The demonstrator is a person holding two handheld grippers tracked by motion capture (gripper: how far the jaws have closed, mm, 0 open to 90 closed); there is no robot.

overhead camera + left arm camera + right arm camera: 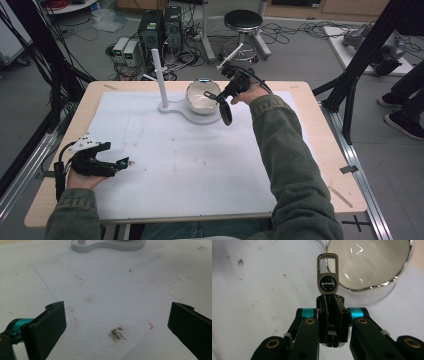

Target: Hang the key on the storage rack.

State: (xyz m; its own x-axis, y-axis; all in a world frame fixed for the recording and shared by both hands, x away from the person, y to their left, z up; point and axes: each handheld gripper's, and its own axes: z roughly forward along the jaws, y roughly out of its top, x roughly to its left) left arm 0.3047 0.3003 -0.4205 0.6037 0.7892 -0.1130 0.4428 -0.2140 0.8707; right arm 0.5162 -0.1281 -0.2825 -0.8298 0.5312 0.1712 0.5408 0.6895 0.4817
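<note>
Closest to us, our two sleeved forearms come in over the wooden table (pixel 320 150), which carries a large white mat (pixel 190 165) stained with a dark smudge (pixel 117 333). Beyond the table, on the floor, stand a round black stool (pixel 243 22) and some computer boxes (pixel 160 30) among cables. At the far edge of the mat sits a white stand (pixel 165 106) with an upright post, and on its round base rests a shiny bowl (pixel 202 96).

Our right gripper (pixel 226 102) reaches to the bowl's right side. From its own view we see its jaws pressed tight together on a small metal key fob (pixel 327 277), held upright just in front of the bowl's polished rim (pixel 372 286). The fob's round black badge reads "HAVAL", which we cannot read from the high view.

Our left gripper (pixel 122 162) lies low at the near left of the mat, well apart from the stand. Its view shows both black jaws spread wide with nothing between them, and the stand's base at the top.
</note>
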